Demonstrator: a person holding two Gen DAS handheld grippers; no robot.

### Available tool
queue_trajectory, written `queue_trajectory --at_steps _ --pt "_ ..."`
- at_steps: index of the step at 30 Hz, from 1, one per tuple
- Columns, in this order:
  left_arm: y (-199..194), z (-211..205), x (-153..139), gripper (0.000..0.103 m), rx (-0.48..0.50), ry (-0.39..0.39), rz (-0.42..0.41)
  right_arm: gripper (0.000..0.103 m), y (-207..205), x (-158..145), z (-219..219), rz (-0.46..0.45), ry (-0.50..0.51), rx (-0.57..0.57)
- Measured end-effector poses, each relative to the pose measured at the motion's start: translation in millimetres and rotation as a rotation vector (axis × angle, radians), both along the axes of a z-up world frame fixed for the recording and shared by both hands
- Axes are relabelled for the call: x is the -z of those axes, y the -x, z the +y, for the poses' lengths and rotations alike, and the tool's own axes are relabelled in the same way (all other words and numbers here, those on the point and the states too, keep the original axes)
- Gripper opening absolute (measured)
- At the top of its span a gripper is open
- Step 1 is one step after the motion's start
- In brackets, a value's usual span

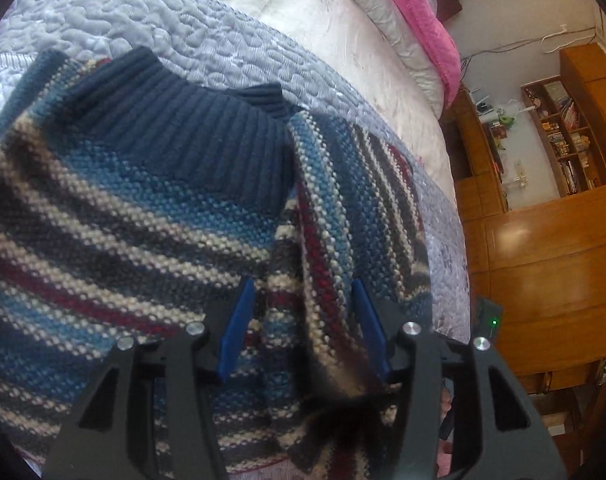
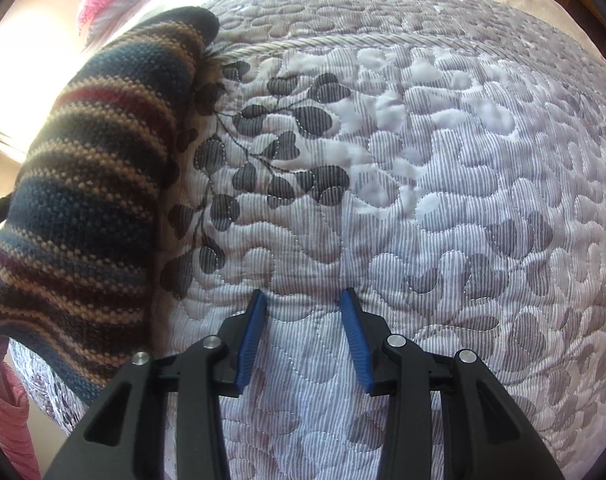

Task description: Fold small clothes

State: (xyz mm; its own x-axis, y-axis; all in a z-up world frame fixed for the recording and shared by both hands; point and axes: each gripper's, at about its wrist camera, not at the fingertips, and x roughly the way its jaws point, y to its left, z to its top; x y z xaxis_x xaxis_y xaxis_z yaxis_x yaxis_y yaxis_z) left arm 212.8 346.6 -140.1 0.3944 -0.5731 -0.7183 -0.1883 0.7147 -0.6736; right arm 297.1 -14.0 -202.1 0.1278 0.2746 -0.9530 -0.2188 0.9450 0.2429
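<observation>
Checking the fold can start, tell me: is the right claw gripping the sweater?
No: the right claw is open over bare quilt, with the striped sweater off to its left.

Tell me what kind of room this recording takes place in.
Most likely a home bedroom. The striped sweater lies on a quilted bedspread covering a bed, pink and white pillows are stacked at its head, and a wooden bookshelf unit stands against the wall.

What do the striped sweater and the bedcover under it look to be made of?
Striped sweater: chunky knit yarn, probably wool or acrylic; matte, with visible stitch bumps and a ribbed navy collar. Quilted bedcover: thin woven fabric over padding, likely cotton or polyester; stitched lines puff it up, with a slight sheen.
</observation>
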Motion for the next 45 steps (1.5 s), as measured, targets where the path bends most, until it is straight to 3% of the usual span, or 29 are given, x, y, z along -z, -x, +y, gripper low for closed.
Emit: queue_trajectory --at_steps 2,5,9,13,22,30,33,38,41,45 --pt "-2.1 -2.8 3.5 0.044 -0.004 0.017 0.003 0.04 -1.0 2.1 -5.4 0.0 -0.006 0.0" --pt "-1.9 -7.7 0.1 0.02 0.006 0.009 -0.008 0.04 0.2 2.8 -9.6 -0.001 -0.006 0.002" --pt "4.2 -5.9 -10.1 0.017 -0.03 0.001 -0.044 0.04 1.2 1.2 -7.8 -0.008 0.008 0.003" --pt "18.3 6.8 -34.0 0.016 -0.053 0.022 -0.109 0.04 2.4 2.0 -3.7 -0.008 0.01 0.003" --pt "53.6 81.9 -82.8 0.016 -0.157 -0.065 -0.184 0.04 2.4 3.8 0.6 -0.011 0.023 0.001" --pt "78.8 160.0 -45.2 0.016 -0.286 -0.038 -0.093 0.04 1.0 4.1 5.2 -0.012 0.037 -0.007" --pt "81.1 168.9 -25.6 0.016 -0.297 -0.04 -0.07 0.04 0.5 4.5 7.5 -0.008 0.043 -0.009" --pt "76.7 162.8 1.2 0.018 -0.266 -0.115 -0.05 0.04 1.3 3.7 13.0 -0.012 0.067 -0.006" --pt "78.0 162.5 1.4 0.02 -0.265 -0.121 -0.059 0.04 2.3 1.3 18.2 -0.013 0.082 0.005" --pt "89.6 167.0 -14.6 0.033 -0.288 -0.146 -0.049 0.042 9.2 -15.3 27.0 -0.03 0.05 0.021"
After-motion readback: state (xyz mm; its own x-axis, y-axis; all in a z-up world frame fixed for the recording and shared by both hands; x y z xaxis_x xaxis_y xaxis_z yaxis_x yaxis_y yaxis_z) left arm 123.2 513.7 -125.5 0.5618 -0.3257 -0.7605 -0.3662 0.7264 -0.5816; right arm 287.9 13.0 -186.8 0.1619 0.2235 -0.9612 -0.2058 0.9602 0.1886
